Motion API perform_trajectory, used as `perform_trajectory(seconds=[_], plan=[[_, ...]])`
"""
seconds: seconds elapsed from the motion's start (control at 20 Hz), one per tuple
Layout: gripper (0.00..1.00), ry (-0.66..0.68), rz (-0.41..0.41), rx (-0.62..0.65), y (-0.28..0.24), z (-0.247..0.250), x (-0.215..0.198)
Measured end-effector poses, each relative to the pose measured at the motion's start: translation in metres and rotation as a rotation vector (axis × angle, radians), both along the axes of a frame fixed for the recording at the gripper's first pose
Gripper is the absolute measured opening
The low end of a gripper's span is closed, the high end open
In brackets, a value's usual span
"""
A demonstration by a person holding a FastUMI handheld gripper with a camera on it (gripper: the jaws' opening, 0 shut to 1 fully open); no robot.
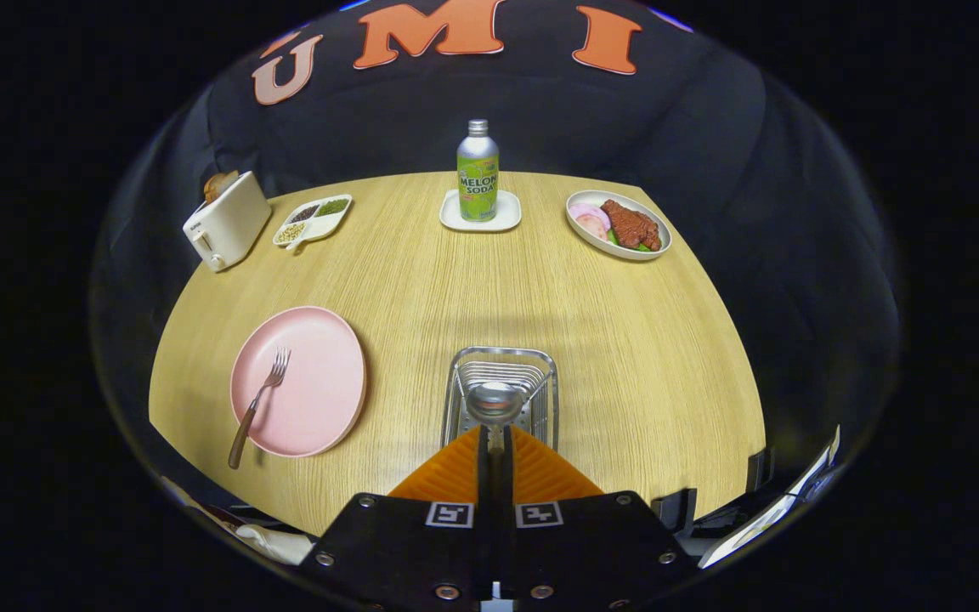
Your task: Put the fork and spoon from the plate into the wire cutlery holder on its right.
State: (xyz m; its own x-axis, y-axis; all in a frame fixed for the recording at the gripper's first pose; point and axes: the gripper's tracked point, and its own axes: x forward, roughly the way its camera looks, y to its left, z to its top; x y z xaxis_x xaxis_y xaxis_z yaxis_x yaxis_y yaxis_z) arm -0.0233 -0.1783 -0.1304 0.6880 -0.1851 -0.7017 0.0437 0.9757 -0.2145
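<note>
Since the fingers (496, 435) are pinched narrow on the spoon (495, 403) by its thin handle, bowl forward over the wire cutlery holder (500, 393), it should ride stiff and light, though smooth metal may slip. Beyond, left of the holder, the fork (258, 405) lies on the pink plate (319, 399); its wooden handle, overhanging the rim toward the surface (489, 280), looks the better grip.
</note>
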Motion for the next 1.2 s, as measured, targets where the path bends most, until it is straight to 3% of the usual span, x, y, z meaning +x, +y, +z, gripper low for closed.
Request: perform_trajectory(seconds=[0.35, 0.45, 0.5, 0.65, 0.8, 1.0, 1.2], plan=[[0.07, -0.039, -0.015, 0.001, 0.001, 0.012, 0.008], [0.12, -0.070, -0.019, 0.016, 0.005, 0.022, 0.008], [0.22, -0.087, -0.018, 0.022, 0.007, 0.028, 0.009], [0.37, -0.136, -0.015, 0.033, 0.023, 0.039, 0.010], [0.59, -0.191, -0.001, 0.037, 0.044, 0.046, 0.012], [0.75, -0.252, 0.015, 0.075, 0.087, 0.045, 0.017], [0.84, -0.258, 0.043, 0.093, 0.124, 0.031, 0.022]])
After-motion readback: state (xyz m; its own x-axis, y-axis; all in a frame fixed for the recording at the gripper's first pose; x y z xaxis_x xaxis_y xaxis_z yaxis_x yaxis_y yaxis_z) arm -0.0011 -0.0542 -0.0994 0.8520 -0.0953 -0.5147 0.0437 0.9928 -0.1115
